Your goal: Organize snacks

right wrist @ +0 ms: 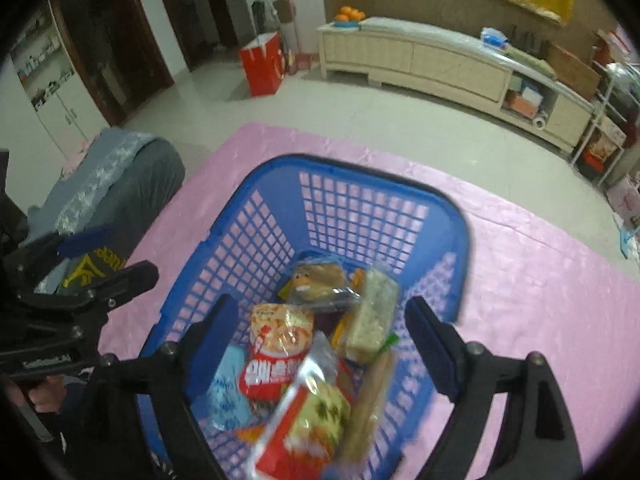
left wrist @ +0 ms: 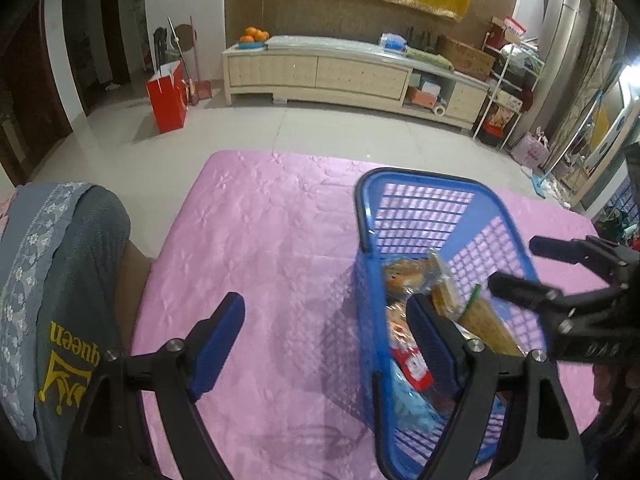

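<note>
A: With both tools gaping and holding nothing, right tool hangs over the blue basket of snacks on the pink tabletop.
B: Left tool straddles the rim. Next is probably picking one packet out.

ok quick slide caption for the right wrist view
Open right gripper above a blue plastic lattice basket of wrapped snack packets on a pink quilted mat.

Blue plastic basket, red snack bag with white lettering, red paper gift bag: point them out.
Blue plastic basket (right wrist: pixel 362 204), right wrist view, far wall.
Red snack bag with white lettering (right wrist: pixel 270 374), right wrist view, lettered front.
Red paper gift bag (left wrist: pixel 167 98), left wrist view, front face.
</note>
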Demonstrator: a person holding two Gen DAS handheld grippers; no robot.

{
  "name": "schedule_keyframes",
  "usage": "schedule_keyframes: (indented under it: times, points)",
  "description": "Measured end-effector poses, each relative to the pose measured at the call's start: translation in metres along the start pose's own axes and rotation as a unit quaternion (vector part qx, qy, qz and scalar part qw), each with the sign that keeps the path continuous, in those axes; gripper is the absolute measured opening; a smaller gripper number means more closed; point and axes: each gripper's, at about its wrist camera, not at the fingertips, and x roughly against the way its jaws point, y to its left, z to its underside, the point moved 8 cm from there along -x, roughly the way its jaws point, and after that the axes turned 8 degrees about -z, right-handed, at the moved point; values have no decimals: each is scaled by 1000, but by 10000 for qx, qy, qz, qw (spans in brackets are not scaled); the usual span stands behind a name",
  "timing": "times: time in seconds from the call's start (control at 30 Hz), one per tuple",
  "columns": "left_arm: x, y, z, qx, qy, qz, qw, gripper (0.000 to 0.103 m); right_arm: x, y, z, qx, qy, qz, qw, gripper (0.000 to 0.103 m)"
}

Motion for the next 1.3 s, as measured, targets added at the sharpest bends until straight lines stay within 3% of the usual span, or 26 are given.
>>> schedule_keyframes:
  times: [0.23, 0.5, 0.63, 0.7, 0.77, 0.9, 1.3]
  points:
    - [49, -20, 23, 195, -527, 187, 9982, 81, 58, -2, 35, -129, -552, 127, 9983, 88]
    - [102, -44, 72, 330, -1317, -23, 9907, 84, 107, 1, 88, -292, -1181, 436, 9916, 88]
    - [118, -50, 91, 437, -1498, -37, 9877, 91, 126, 0, 105, -549, -1601, 552, 9840, 89]
    - [130, -56, 96, 366, -1634, -21, 9859, 103, 135, 1, 115, -577, -1735, 695, 9807, 93]
    - [142, -62, 98, 263, -1782, -62, 9836, 103, 147, 5, 122, -516, -1889, 857, 9769, 102]
    - [174, -73, 105, 172, -2085, -71, 9778, 103, 173, 12, 131, -415, -2218, 1200, 9668, 103]
    - [219, -95, 124, -77, -2407, 30, 9706, 103, 234, 42, 156, -68, -2742, 1478, 9502, 103]
